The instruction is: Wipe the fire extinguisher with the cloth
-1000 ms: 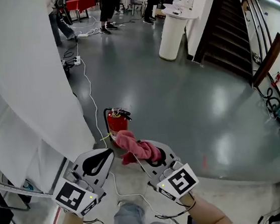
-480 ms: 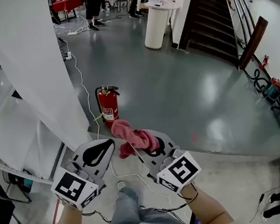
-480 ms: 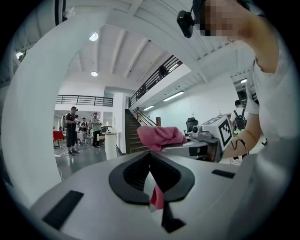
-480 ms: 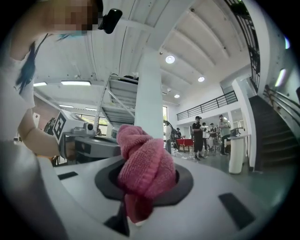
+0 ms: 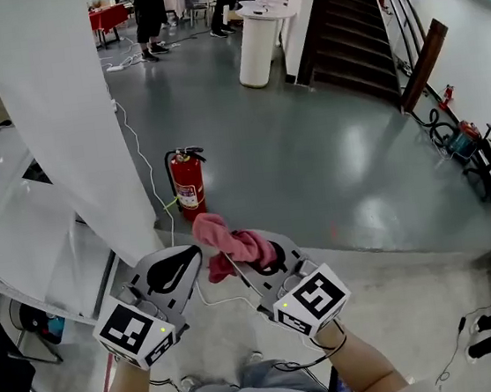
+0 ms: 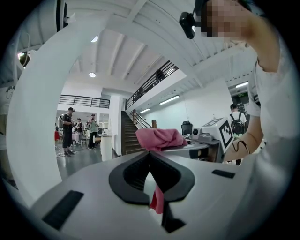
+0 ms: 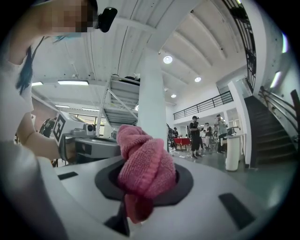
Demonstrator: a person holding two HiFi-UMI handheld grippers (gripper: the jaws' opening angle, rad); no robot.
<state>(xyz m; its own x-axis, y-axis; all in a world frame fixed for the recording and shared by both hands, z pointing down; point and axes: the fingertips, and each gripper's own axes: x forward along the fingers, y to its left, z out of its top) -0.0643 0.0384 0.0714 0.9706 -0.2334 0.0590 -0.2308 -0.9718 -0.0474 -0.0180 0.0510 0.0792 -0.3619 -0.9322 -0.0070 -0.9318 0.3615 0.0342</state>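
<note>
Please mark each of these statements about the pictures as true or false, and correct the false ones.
1. The pink cloth is clamped in the right hand-held gripper. True.
2. The cloth is pressed against the fire extinguisher. False: the extinguisher stands apart from it, farther ahead on the floor.
3. The fire extinguisher lies on its side. False: it stands upright.
4. A white cable runs along the floor close to the extinguisher. True.
</note>
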